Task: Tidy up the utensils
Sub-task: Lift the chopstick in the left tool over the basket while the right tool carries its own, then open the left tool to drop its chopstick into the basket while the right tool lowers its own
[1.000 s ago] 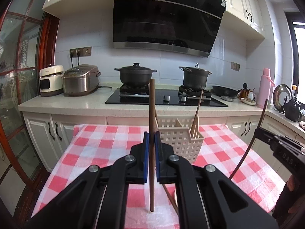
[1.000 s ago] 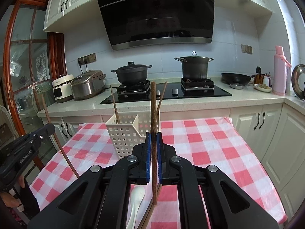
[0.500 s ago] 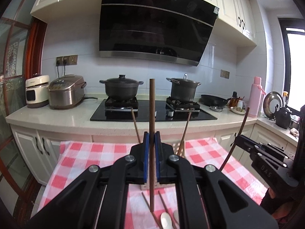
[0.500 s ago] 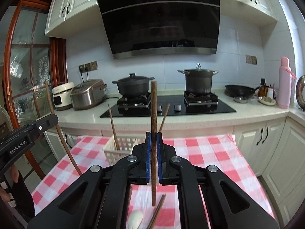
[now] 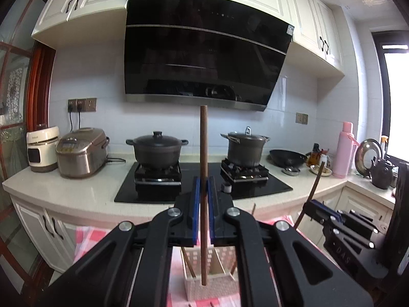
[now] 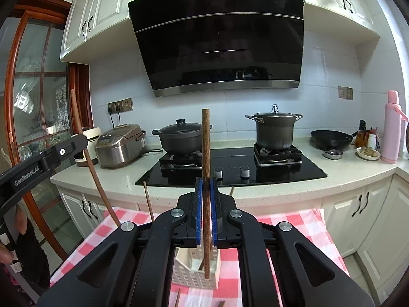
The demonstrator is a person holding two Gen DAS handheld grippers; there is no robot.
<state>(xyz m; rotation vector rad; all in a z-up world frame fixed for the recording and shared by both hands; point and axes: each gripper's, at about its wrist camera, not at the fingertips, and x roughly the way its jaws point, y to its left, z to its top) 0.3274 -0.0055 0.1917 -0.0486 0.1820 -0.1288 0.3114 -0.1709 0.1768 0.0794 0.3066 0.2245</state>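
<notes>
Both grippers have come up since a second ago, each carrying a chopstick. In the earlier views the checked cloth and basket filled the mid frame; now both sit at the bottom edge, with the hob and hood taking over the centre.

Left gripper (image 5: 203, 199): clenched on a brown chopstick (image 5: 203, 153), which stands upright dead centre of the left wrist view. Its lower tip hangs over the white slotted basket (image 5: 217, 281) at bottom centre, not yet inside as far as I can tell.

Right gripper (image 6: 206, 204): same grip, jaws pinching a second chopstick (image 6: 206, 148), vertical at frame centre. Its tip shows in front of the basket (image 6: 184, 268) at the bottom.

Basket already holds a few sticks, leaning, tops poking up behind the jaws. More utensils lie loose on the red-checked tablecloth (image 6: 281, 220): stick ends are visible at the very bottom edge of the right view.

Read: lift phase done, both sticks roughly lined up above the basket. Next step looks like lowering the tips into a compartment, then releasing. Which compartment is under either tip, I can't tell, since the jaws block it.

Risk: both sticks going in together could clash with the leaning ones.
</notes>
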